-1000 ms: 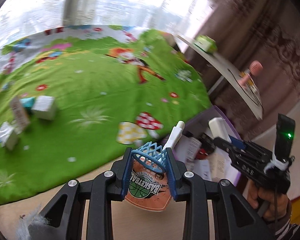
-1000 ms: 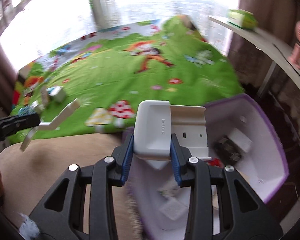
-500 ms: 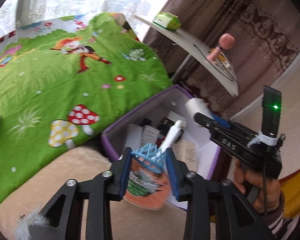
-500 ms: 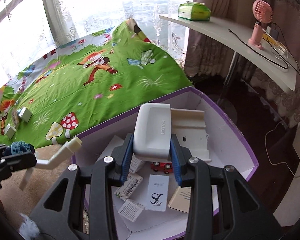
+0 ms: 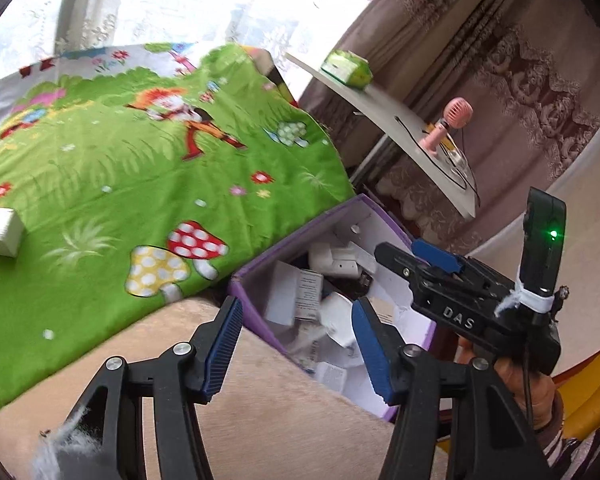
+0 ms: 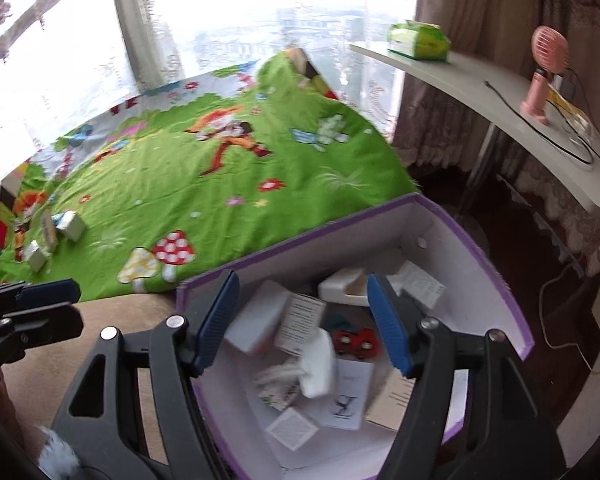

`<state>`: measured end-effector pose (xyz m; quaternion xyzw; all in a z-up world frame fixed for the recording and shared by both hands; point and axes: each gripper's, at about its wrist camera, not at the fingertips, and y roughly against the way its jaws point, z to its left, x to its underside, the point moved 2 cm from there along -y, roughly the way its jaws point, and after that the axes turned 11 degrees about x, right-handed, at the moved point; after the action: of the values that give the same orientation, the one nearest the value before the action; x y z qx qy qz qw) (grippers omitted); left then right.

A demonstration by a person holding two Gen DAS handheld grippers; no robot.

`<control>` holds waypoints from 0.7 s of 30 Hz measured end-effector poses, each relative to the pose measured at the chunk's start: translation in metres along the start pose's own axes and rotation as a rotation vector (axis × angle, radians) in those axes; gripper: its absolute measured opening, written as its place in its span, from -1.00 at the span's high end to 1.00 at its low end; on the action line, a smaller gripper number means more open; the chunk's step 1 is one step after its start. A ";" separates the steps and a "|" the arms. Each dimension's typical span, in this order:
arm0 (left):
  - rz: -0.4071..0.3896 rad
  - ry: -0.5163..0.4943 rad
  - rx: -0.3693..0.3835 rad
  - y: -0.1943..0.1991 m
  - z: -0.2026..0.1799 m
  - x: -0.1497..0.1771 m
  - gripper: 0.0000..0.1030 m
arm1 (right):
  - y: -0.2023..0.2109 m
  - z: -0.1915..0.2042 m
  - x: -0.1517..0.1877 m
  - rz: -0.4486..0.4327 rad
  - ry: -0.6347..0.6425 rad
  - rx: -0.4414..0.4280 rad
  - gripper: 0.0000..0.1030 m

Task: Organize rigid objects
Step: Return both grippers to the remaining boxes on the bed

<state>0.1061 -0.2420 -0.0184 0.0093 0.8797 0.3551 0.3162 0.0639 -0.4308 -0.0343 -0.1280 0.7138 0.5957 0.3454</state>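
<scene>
A purple-rimmed white box stands beside the green bed and holds several small boxes, cards, a red toy car and a white plastic holder. It also shows in the left wrist view. My right gripper is open and empty above the box. My left gripper is open and empty over the box's near left corner. The right gripper also shows in the left wrist view. A blurred white piece lies among the cards.
Small white boxes lie on the green cartoon bedspread at the far left; one shows in the left wrist view. A curved white shelf at right carries a pink fan and a green tissue pack. A beige cushion lies below.
Both grippers have opened. The basketball hoop toy has left the left gripper and the white holder has left the right gripper; the holder now lies in the box.
</scene>
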 end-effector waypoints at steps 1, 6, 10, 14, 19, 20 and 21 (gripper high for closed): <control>-0.016 0.000 -0.011 0.007 0.004 -0.001 -0.12 | 0.001 0.006 -0.001 0.002 0.007 -0.012 -0.36; -0.080 0.015 -0.063 0.037 0.031 -0.006 -0.12 | 0.000 0.041 -0.008 0.017 0.050 -0.082 -0.36; -0.121 0.036 -0.117 0.060 0.056 -0.007 -0.13 | 0.003 0.074 -0.016 0.003 0.102 -0.119 -0.39; -0.153 0.065 -0.200 0.087 0.092 -0.009 -0.13 | 0.002 0.113 -0.024 -0.003 0.158 -0.170 -0.40; -0.194 0.112 -0.279 0.125 0.137 -0.012 -0.13 | 0.001 0.158 -0.034 -0.016 0.238 -0.230 -0.40; -0.203 0.122 -0.294 0.132 0.146 -0.013 -0.13 | 0.001 0.169 -0.037 -0.022 0.256 -0.241 -0.40; -0.211 0.133 -0.310 0.139 0.153 -0.014 -0.14 | 0.000 0.176 -0.039 -0.025 0.268 -0.249 -0.41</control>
<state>0.1742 -0.0468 -0.0072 -0.1554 0.8294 0.4510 0.2906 0.1522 -0.2744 -0.0177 -0.2570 0.6724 0.6527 0.2362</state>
